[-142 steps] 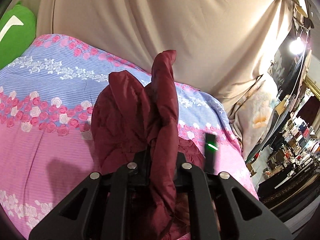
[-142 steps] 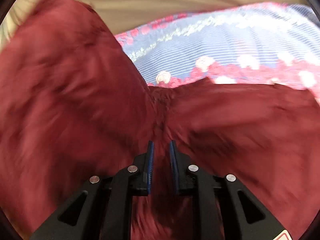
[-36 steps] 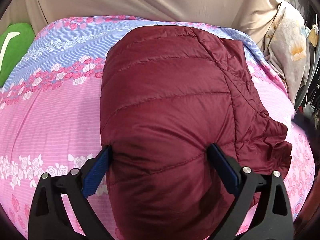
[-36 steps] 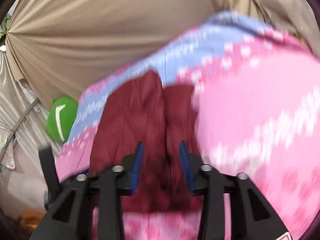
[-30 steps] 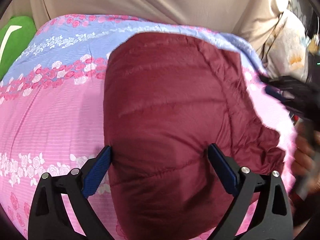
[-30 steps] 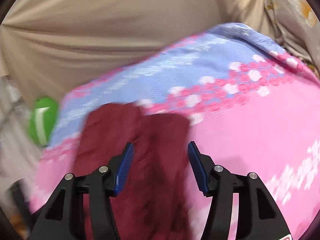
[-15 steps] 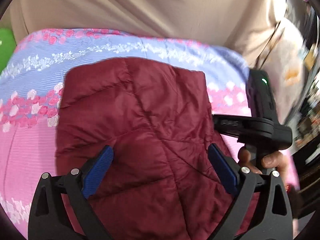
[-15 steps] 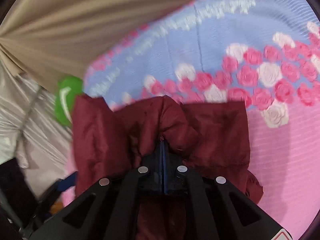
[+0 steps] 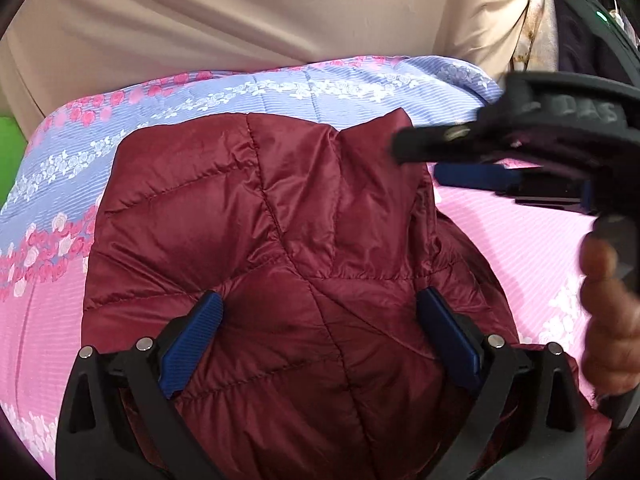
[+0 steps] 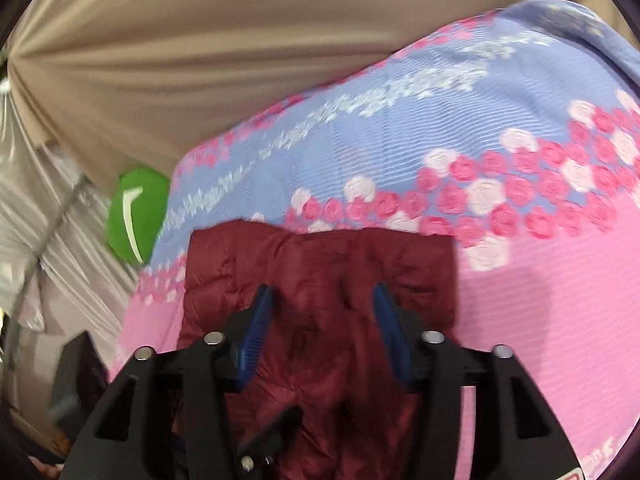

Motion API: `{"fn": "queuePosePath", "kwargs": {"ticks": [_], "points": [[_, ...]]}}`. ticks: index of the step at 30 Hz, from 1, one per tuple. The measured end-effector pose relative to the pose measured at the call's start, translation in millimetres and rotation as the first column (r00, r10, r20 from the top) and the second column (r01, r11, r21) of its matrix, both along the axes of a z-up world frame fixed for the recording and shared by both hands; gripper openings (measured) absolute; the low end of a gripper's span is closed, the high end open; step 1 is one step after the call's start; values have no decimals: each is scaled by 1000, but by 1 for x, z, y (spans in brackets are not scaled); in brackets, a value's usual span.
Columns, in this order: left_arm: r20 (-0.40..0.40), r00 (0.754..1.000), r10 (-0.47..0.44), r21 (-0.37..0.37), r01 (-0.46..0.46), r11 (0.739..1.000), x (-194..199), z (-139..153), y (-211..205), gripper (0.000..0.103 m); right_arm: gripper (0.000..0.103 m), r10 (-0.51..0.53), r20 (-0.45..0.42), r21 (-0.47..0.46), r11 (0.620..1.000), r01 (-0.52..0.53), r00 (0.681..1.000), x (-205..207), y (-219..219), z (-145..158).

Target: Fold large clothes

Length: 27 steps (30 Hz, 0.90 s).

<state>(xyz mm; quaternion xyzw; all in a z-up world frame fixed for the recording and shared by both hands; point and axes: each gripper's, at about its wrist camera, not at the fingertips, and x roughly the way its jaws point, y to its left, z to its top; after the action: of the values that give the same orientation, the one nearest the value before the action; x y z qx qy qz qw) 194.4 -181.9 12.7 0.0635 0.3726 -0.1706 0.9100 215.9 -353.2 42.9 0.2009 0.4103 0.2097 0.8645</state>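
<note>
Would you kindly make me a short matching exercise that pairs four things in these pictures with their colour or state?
Things:
1. quilted jacket
2. left tool
3. cushion
4. curtain

Descriptions:
A. green with a white mark
B. beige, hanging behind the bed
C. maroon, lying on the floral bedspread
D. open, blue pads apart over the jacket

Pairs: 1-C, 2-D, 3-A, 4-B

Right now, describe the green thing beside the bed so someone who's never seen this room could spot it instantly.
Start at the bed with the pink and blue rose-print cover, where the dark red quilted jacket lies. Follow the cover's blue band to the edge near the beige curtain; the green cushion sits just past it. It is the only bright green item, rounded, with a single white curved stripe.
</note>
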Motion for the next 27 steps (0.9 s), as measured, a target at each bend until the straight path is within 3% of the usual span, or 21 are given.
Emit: {"fn": "queuePosePath", "kwargs": {"ticks": [1,2,7,11,13,14,17,21,25,27], "points": [[-4,1000,1,0,-1,1000,-1,1,1,96,33,5,-12,-44,999,-6,1000,4,11,-6],[-9,1000,3,-4,-3,1000,-2,3,2,96,5,18,-17,-64,998,-19,1000,7,19,-11],[0,1000,17,-64,-17,998,-20,24,16,96,2,-71,83,2,997,71,994,-23,-9,2],[-11,1000,13,-63,-14,998,-24,24,13,96,3,-110,-21,-64,992,108,994,-12,-15,-37],[-4,1000,22,-27,-22,999,-22,18,7,96,3,-89,-78,-49,995,85,993,-4,-9,-64],[2,1000,24,-7,-24,1000,-23,15,4,96,3,-96,-77,-61,994,91,992,-5,-8,-63],[9,999,33,24,-34,999,-24,9,1,96,10,-147,-52,-141,980,139,988,-16,-6,-42],[19,999,47,32,-47,998,-26,7,1,96,15,-239,82,-194,948,251,968,-66,-14,1],[17,999,50,31,-50,998,-26,7,1,96,15,-197,137,-185,958,221,971,-131,0,26],[12,999,51,26,-51,998,-27,9,3,96,15,-173,135,-217,956,199,976,-164,12,24]]}}
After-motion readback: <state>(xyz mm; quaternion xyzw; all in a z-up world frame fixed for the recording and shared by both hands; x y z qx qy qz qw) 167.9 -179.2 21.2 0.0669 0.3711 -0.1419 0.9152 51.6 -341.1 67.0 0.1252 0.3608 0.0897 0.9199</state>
